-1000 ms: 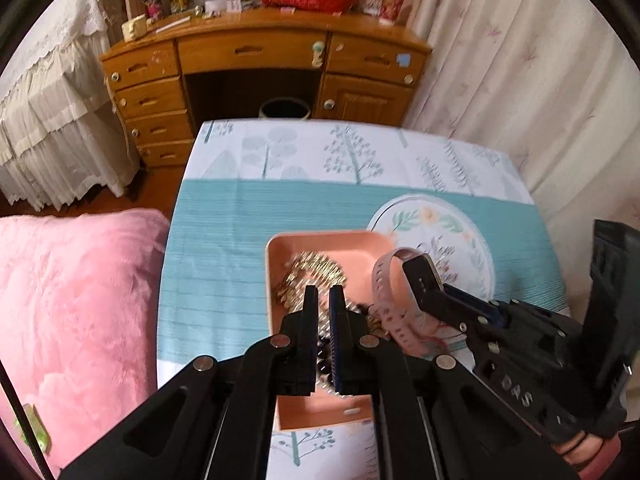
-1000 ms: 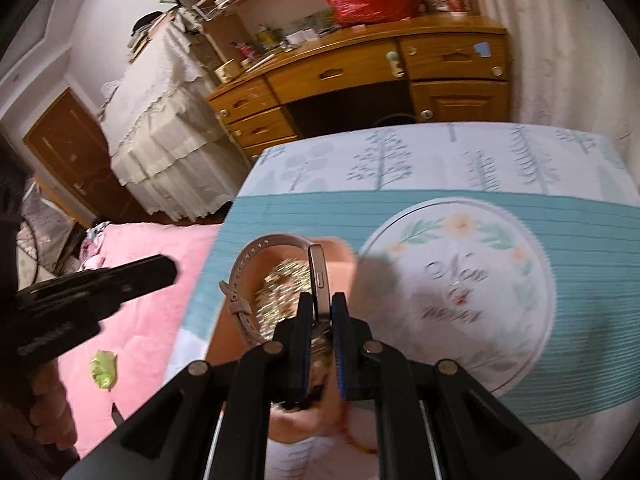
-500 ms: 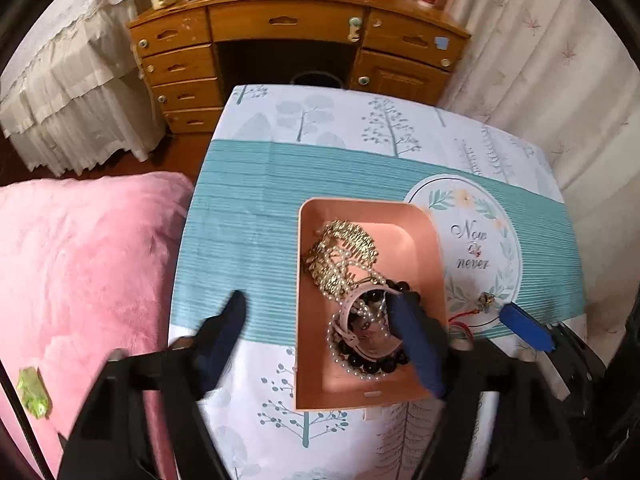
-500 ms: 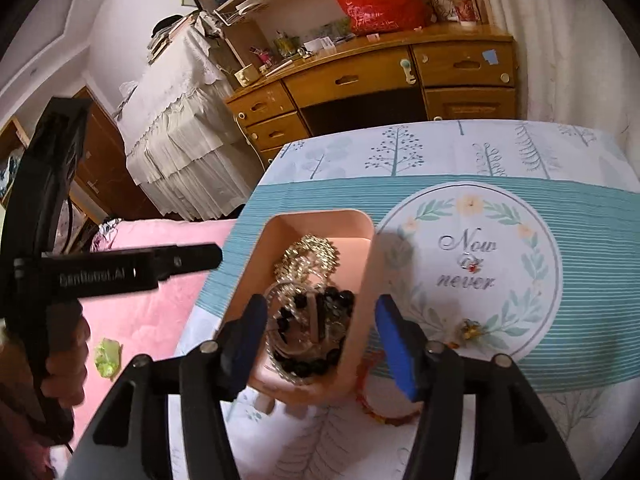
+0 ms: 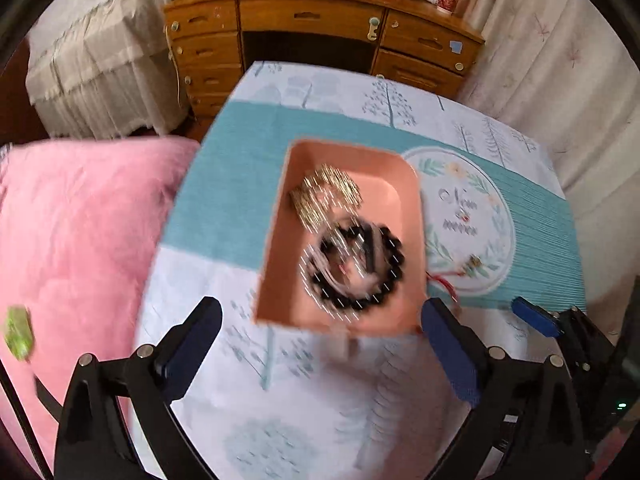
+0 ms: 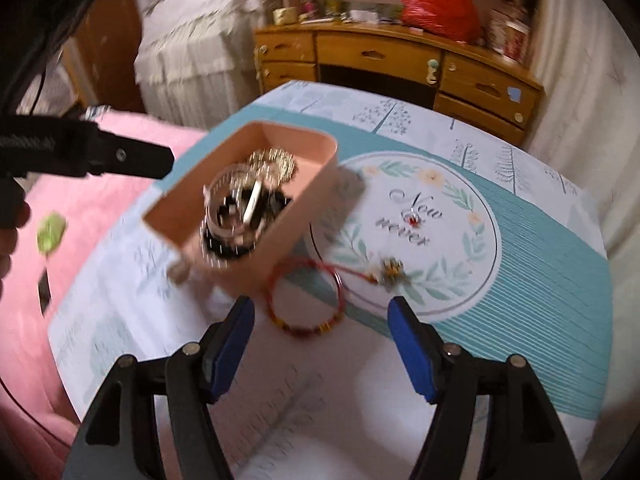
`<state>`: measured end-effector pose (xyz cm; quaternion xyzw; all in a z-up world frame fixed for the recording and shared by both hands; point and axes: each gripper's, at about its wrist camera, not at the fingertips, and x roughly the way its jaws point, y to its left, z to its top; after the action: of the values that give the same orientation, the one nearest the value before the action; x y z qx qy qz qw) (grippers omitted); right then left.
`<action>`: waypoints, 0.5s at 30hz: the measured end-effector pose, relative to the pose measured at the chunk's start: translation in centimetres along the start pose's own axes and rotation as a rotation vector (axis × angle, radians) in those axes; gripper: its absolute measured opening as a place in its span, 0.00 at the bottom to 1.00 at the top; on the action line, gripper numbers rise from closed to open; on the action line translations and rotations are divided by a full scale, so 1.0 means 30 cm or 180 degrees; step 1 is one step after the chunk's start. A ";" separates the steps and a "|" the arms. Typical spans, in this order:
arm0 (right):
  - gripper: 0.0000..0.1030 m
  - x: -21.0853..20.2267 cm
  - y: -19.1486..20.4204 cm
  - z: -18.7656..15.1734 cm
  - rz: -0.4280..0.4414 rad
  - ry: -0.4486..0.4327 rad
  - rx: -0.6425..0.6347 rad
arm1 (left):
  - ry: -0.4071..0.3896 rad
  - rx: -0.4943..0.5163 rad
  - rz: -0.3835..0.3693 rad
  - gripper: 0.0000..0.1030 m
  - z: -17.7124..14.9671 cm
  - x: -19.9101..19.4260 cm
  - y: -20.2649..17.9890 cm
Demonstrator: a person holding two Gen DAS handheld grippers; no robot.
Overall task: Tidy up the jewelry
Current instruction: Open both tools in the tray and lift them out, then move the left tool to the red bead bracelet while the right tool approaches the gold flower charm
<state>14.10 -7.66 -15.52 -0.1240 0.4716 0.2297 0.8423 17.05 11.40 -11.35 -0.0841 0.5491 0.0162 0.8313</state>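
A pink tray [image 5: 380,176] sits on the patterned tablecloth. It holds a gold chain [image 5: 324,196], a black bead bracelet [image 5: 394,256] and a pale pink watch [image 6: 252,204], all blurred. My left gripper [image 5: 320,312] hovers over the tray's near end, its jaws opening wide with nothing pressed between the pads. My right gripper [image 6: 320,308] is to the right of the tray [image 6: 304,140], jaws also opening. A red string bracelet [image 6: 306,331] lies on the cloth just ahead of its fingers, untouched. A small gold charm [image 6: 392,272] rests on its cord.
A wooden desk [image 5: 320,20] with drawers stands beyond the table's far edge, a red bag [image 6: 436,4] on top. A pink quilt [image 5: 80,240] with a green scrap [image 5: 16,332] lies left of the table. Curtains hang on the right. A hand [image 6: 8,232] holds the left gripper's handle.
Both grippers were shut over the tray, the right one on the pink watch. Both have spread their jaws and drawn back; the watch now lies in the tray.
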 end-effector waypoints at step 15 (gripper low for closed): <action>0.67 0.029 -0.130 -0.140 0.0145 0.0100 -0.1025 | -0.0084 0.0132 0.0052 0.96 -0.224 0.103 -0.265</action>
<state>13.35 -12.57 -18.50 -0.2503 0.4444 0.3194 0.7987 13.12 2.29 -15.79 -0.0622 0.5390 0.0127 0.8399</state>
